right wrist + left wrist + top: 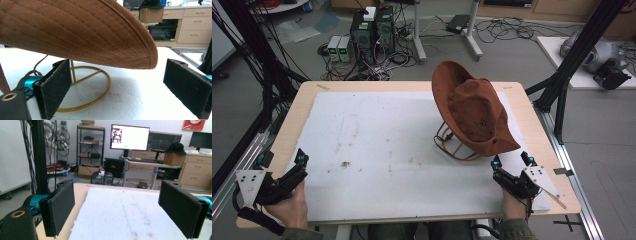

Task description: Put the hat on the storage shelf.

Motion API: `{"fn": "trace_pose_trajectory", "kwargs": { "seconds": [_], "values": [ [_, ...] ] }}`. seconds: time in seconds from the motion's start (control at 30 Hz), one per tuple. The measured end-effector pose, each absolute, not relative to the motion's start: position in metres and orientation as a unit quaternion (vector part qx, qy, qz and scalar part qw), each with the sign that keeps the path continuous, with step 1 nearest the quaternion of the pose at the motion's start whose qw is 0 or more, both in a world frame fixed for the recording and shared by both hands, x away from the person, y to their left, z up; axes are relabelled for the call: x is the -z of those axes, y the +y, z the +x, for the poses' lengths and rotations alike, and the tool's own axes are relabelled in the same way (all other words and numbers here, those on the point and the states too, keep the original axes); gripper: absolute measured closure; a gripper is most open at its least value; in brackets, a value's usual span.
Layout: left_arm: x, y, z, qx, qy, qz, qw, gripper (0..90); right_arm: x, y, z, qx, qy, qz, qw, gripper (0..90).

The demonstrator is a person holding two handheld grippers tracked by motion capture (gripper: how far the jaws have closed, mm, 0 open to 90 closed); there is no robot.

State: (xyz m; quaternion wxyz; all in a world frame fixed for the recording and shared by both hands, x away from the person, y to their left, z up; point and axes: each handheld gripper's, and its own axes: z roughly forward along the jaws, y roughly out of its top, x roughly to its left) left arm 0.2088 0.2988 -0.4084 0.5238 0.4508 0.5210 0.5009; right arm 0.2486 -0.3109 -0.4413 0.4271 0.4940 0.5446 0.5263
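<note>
A brown wide-brimmed hat (474,112) sits tilted on a gold wire stand (452,145), right of centre on the white mat (387,150). My right gripper (512,161) is at the table's front right, just short of the hat's lower brim, with its jaws open and nothing between them. In the right gripper view the hat brim (75,32) hangs above and in front of the open right gripper (120,87), and the stand's ring base (100,92) lies on the mat. My left gripper (282,161) is open at the front left corner, and its jaws (121,207) frame bare mat.
The mat covers most of a wooden table (297,110). Black frame posts (562,75) stand at both sides. Computer towers (372,32) and cables lie on the floor beyond the far edge. Small brown stains (346,163) mark the mat.
</note>
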Motion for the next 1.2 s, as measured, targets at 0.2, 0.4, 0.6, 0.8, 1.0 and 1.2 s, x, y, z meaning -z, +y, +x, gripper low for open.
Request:
{"fn": "trace_pose_trajectory", "kwargs": {
  "seconds": [0.2,0.4,0.6,0.8,1.0,1.2],
  "values": [
    [0.416,0.297,0.206,-0.509,0.517,0.462,0.51,14.0,0.441,-0.312,0.249,-0.527,0.542,0.494,0.43,7.3],
    [0.424,0.297,0.206,-0.519,0.523,0.463,0.493,14.1,0.44,-0.313,0.249,-0.529,0.54,0.495,0.429,7.4],
    [0.434,0.301,0.209,-0.518,0.531,0.47,0.478,14.1,0.44,-0.314,0.247,-0.531,0.534,0.497,0.431,7.4],
    [0.435,0.302,0.208,-0.517,0.532,0.469,0.479,14.1,0.44,-0.316,0.246,-0.53,0.533,0.5,0.43,7.4],
    [0.435,0.3,0.209,-0.516,0.529,0.475,0.478,14.1,0.44,-0.315,0.246,-0.53,0.535,0.498,0.43,7.3],
    [0.436,0.3,0.21,-0.514,0.528,0.475,0.481,14.1,0.44,-0.315,0.246,-0.53,0.536,0.496,0.431,7.4]
  ]
}}
